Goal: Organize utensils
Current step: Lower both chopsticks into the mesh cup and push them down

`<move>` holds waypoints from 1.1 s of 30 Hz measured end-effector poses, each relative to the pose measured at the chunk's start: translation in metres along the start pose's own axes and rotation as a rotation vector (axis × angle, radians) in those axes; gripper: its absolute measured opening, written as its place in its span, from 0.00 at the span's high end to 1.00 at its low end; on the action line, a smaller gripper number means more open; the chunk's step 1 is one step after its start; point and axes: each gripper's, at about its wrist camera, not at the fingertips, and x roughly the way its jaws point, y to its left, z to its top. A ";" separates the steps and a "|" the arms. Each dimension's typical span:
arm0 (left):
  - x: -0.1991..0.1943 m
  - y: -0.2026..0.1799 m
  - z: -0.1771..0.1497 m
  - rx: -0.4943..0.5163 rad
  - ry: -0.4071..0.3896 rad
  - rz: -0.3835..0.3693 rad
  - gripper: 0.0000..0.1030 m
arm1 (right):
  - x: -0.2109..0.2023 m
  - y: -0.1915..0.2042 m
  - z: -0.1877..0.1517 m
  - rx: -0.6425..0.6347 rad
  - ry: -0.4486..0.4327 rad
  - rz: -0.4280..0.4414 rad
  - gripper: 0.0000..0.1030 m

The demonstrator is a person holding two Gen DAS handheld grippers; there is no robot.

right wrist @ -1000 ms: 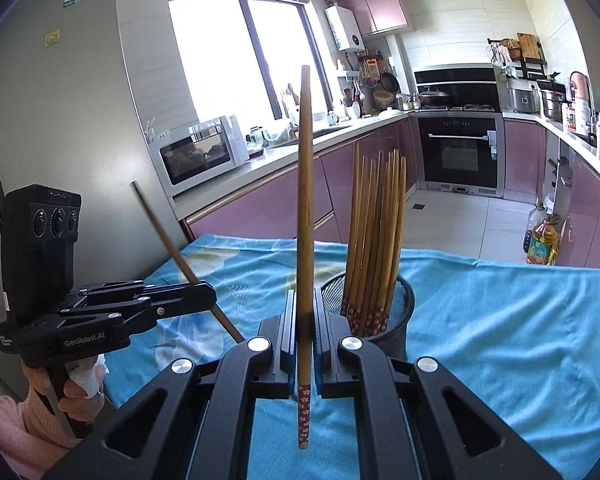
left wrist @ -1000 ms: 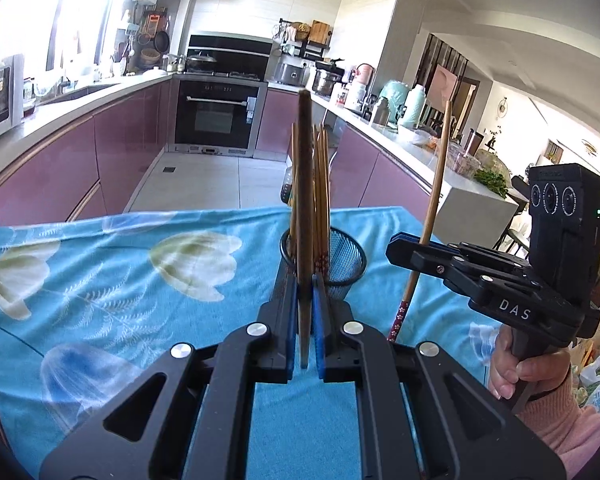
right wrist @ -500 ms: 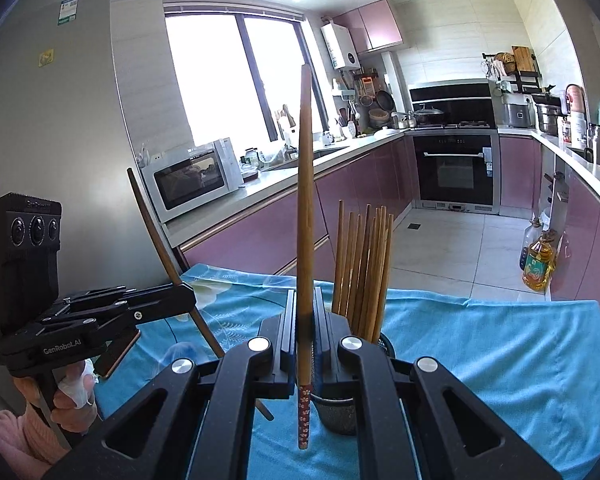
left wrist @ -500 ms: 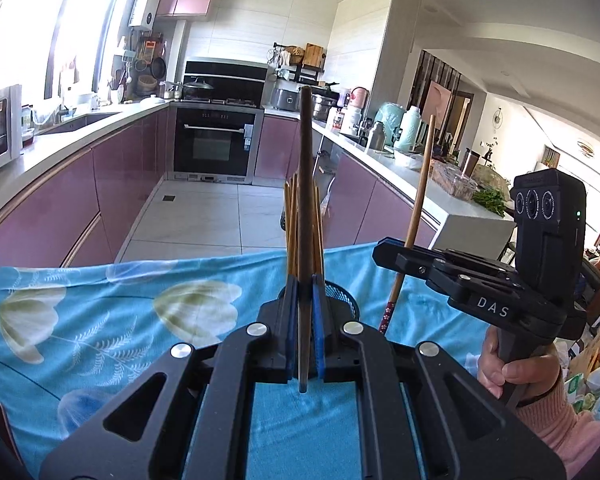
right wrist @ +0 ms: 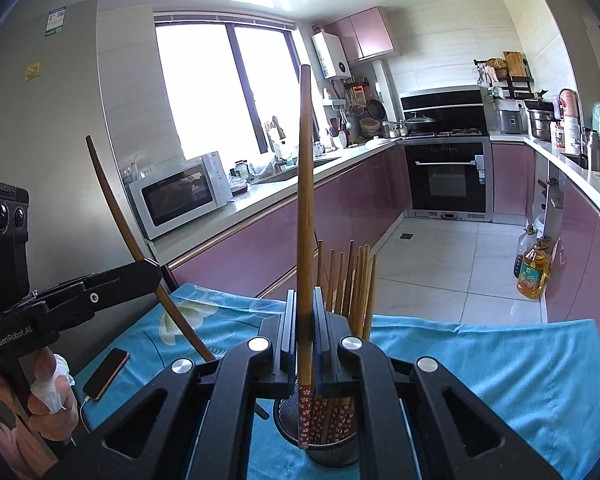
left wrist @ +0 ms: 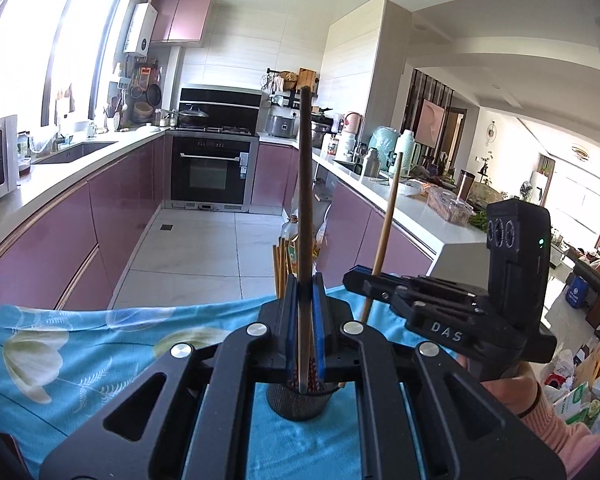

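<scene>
A table [left wrist: 80, 344] under a blue cloth printed with pale flowers stands at the near end of a long kitchen with pink cabinets, a built-in oven [left wrist: 214, 168] at the far wall and a microwave [right wrist: 180, 194] on the left counter. A dark mesh holder [right wrist: 332, 446] of chopsticks [right wrist: 350, 284] sits on the cloth, mostly hidden behind the tools. The left tool [left wrist: 306, 320] is clamped on a dark chopstick [left wrist: 305, 184], and the right tool [right wrist: 305, 328] on a lighter chopstick [right wrist: 305, 200] (flower-patterned at its low end), both upright above the holder. Only the right wrist view shows a phone [right wrist: 106, 372] lying at the cloth's left.
</scene>
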 end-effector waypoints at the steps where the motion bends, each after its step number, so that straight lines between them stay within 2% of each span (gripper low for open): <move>1: 0.001 -0.002 0.002 0.002 -0.002 0.000 0.93 | 0.002 0.000 0.001 0.000 -0.001 -0.005 0.94; 18: 0.036 -0.031 -0.007 0.033 0.074 0.037 0.92 | 0.029 -0.009 -0.008 0.026 0.028 -0.044 0.94; 33: 0.054 -0.024 -0.011 0.037 0.116 0.048 0.93 | 0.040 -0.004 -0.018 0.017 0.067 -0.058 0.94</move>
